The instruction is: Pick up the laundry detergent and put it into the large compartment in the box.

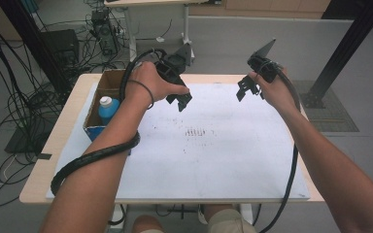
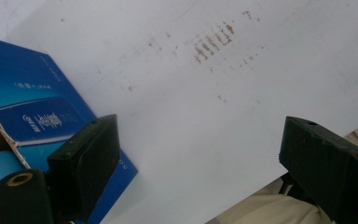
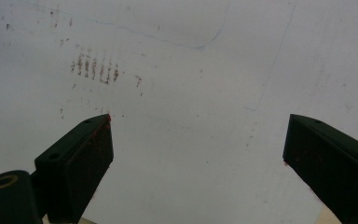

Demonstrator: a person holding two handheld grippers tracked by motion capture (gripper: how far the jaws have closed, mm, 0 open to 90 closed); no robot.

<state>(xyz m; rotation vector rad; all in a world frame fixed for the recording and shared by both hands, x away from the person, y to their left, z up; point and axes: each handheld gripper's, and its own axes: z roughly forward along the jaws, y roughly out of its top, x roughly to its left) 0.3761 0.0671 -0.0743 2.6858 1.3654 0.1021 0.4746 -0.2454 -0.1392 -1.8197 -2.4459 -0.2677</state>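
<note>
Both hands hover over a white board [image 1: 213,160] that lies on the table. My left gripper [image 1: 180,100] is held above the board's far left part, just right of a cardboard box [image 1: 108,85]; its jaws stand wide apart with nothing between them. In the left gripper view my left gripper [image 2: 200,154] looks down on the bare board [image 2: 205,107] and the box's blue printed side [image 2: 32,102]. My right gripper [image 1: 246,90] hangs over the far right of the board, jaws open and empty. In the right gripper view my right gripper [image 3: 198,154] faces the stained board [image 3: 182,93].
A blue bottle with a white cap [image 1: 108,108] stands inside the open cardboard box at the board's left edge. Brown smudges [image 1: 194,131] mark the board's middle. Thick black cables [image 1: 94,156] trail from both grippers along the forearms. Racks and loose wires crowd the floor to the left.
</note>
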